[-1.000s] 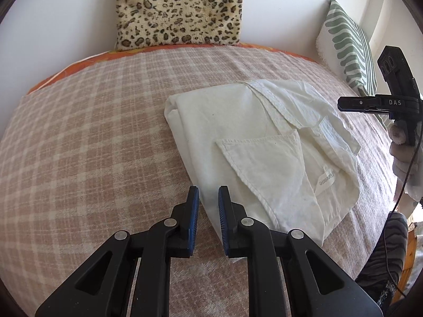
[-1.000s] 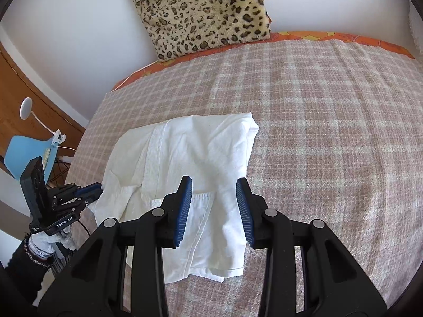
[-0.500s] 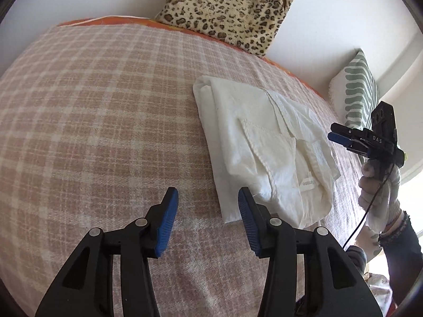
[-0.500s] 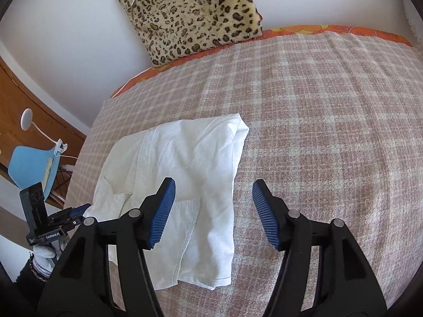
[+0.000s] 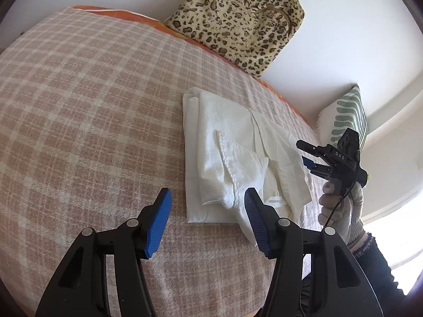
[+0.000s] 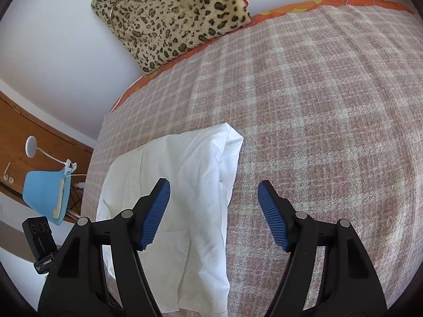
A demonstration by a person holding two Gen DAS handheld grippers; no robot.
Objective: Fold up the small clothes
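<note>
Both of my grippers have spread wider than a second ago and hold nothing. I see the left gripper released above the near corner of the folded white cotton garment, which lies flat on the pink plaid bed blanket. My right gripper gapes above the garment's right edge. Beyond the garment, a leopard-print fuzzy cushion leans on the wall.
</note>
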